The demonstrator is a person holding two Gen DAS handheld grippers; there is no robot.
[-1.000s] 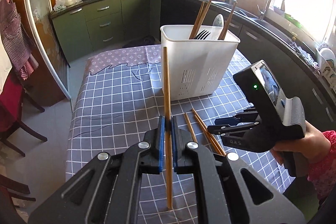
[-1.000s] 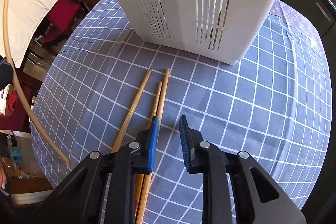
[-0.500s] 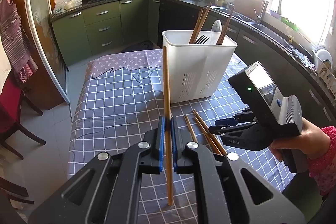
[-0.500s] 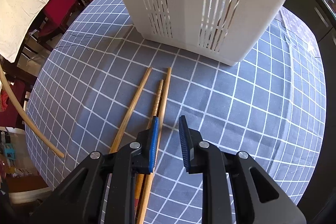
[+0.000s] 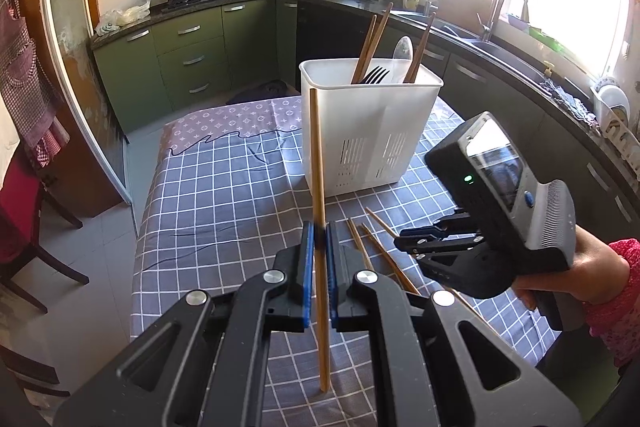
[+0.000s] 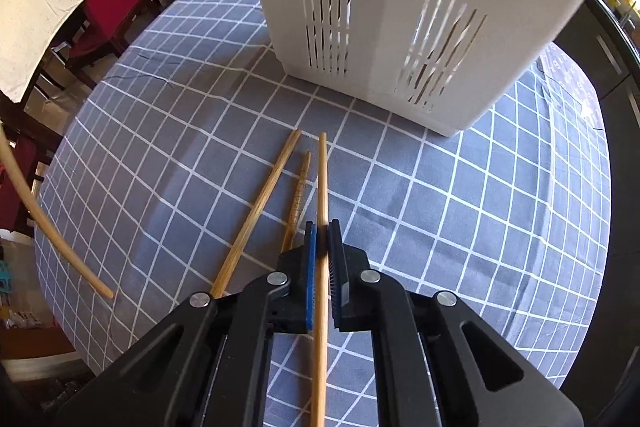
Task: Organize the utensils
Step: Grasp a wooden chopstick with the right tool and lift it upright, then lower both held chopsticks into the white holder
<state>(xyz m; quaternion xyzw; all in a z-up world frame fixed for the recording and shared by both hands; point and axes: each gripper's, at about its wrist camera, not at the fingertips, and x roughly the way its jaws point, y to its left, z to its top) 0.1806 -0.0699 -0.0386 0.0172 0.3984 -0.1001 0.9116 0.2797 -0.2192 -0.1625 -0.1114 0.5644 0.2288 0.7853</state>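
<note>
Two tongs clamped | left tongs (image 5: 317, 239): chopstick (image 5: 316, 163) | right tongs (image 6: 322, 239): second chopstick (image 6: 322, 179)

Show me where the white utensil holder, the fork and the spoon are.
white utensil holder (image 5: 372, 131): left wrist view, front wall.
fork (image 5: 375, 74): left wrist view, black tines above the rim.
spoon (image 5: 402, 53): left wrist view, bowl.

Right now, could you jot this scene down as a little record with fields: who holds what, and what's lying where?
left gripper: fingers shut on a chopstick, held upright above the table
right gripper: fingers shut on a second chopstick, low over the checked tablecloth
loose chopsticks: two, lying on the cloth beside the right gripper
white holder: standing on the table; chopsticks, a fork and a spoon stick out
</note>
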